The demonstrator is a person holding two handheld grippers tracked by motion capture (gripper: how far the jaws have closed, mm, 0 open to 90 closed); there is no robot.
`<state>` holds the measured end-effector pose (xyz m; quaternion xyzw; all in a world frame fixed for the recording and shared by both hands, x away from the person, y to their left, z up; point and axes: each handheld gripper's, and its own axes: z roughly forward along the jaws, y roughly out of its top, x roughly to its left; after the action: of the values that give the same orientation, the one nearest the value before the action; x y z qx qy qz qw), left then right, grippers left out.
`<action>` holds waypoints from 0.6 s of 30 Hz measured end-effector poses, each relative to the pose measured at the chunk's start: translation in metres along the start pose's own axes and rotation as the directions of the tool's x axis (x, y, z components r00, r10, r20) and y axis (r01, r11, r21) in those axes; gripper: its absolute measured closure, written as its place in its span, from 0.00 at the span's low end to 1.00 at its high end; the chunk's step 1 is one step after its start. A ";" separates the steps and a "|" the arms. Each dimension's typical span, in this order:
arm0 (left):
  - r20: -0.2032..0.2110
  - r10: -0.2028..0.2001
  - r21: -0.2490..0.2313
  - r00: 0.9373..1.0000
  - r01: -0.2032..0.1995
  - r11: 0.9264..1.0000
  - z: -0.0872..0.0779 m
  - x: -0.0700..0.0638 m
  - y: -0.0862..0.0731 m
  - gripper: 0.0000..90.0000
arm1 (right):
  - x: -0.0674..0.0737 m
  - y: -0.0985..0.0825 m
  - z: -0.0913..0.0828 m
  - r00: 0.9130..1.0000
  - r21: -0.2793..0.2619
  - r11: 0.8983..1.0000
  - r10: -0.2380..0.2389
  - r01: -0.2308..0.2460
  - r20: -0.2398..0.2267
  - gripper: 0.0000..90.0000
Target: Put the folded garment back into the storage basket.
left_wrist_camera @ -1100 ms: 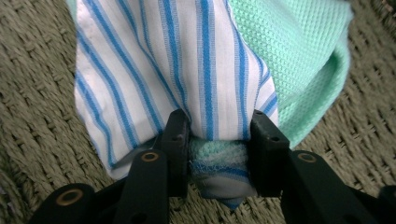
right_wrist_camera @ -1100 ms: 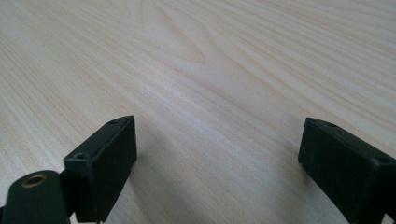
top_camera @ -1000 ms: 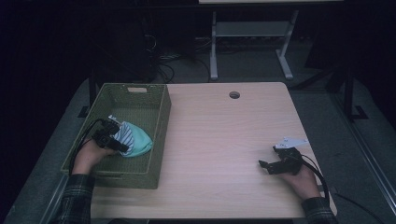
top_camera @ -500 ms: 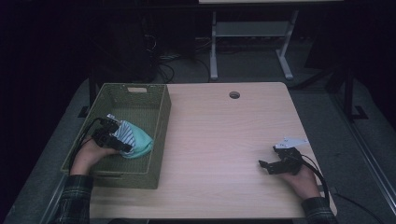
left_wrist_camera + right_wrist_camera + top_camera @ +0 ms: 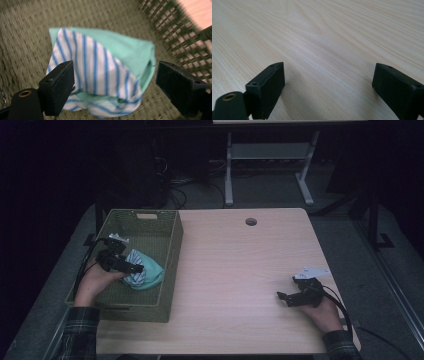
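Cloth point(image 5: 105, 72) lies loose in the basket point(image 5: 172, 250) — left gripper point(image 5: 131, 268) jaws just opened wide, letting go; right gripper point(image 5: 287, 298) idle, agape, empty.

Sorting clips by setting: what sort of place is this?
Probably a lab or workshop: a bare light wooden table with a cable hole, tangled floor cables, and a white metal stand behind.

Folded cloth bundle point(image 5: 144, 274): mint-green fabric wrapped around a white layer with blue stripes, striped part facing up toward the left, green part on the right. It lay crumpled on the floor of the olive woven basket point(image 5: 170, 265), near the basket's right wall and closer to its front edge than its back. Basket sat at the table's left edge.
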<state>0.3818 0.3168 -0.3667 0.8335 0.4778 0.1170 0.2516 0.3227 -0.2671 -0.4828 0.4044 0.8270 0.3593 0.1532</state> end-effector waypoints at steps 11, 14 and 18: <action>0.044 0.031 -0.115 0.999 -0.026 0.993 -0.017 -0.035 0.020 0.17 | 0.000 0.000 0.000 1.000 0.001 1.000 -0.001 0.001 -0.001 0.11; 0.058 0.046 -0.132 0.997 -0.038 0.990 -0.017 -0.047 0.026 0.17 | 0.000 0.000 0.000 1.000 0.000 1.000 0.001 -0.001 0.000 0.11; 0.081 0.068 -0.152 0.994 -0.055 0.987 -0.014 -0.062 0.034 0.17 | 0.000 0.000 0.000 1.000 0.001 1.000 0.002 -0.002 0.001 0.11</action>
<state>0.3691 0.2534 -0.3339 0.8310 0.4301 0.1243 0.3302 0.3227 -0.2670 -0.4827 0.4055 0.8266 0.3590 0.1531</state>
